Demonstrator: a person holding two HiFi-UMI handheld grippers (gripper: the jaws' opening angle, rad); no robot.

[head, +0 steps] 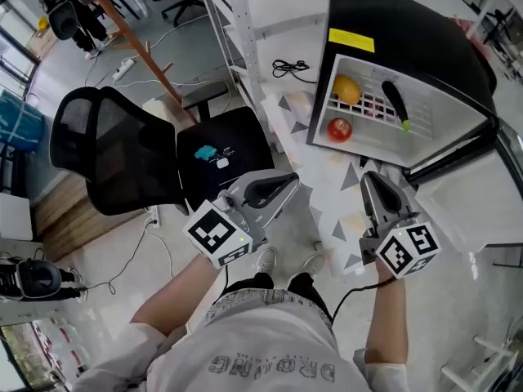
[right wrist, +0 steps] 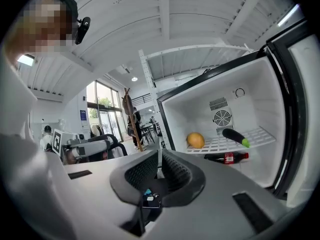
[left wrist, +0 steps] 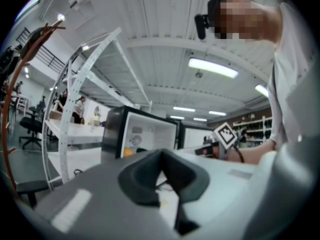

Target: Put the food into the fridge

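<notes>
The black fridge (head: 409, 31) stands open in front of me. On its white wire shelf (head: 425, 104) lie an orange (head: 346, 89) and a dark eggplant (head: 395, 104), with a red round item (head: 339, 129) below them. In the right gripper view the orange (right wrist: 195, 140) and eggplant (right wrist: 235, 136) rest on the shelf, and a dark bottle with a red label (right wrist: 227, 158) lies under it. My left gripper (head: 288, 183) and right gripper (head: 372, 180) hover in front of the fridge, both shut and holding nothing. The left jaws (left wrist: 161, 158) meet at the tip, as do the right jaws (right wrist: 159, 156).
The fridge door (head: 470, 207) swings open to the right. A black office chair (head: 114, 158) stands at my left, with small blue and white items on its seat (head: 233, 141). A white metal rack (head: 237, 23) rises behind it, and a black cable (head: 290, 66) lies beside the fridge.
</notes>
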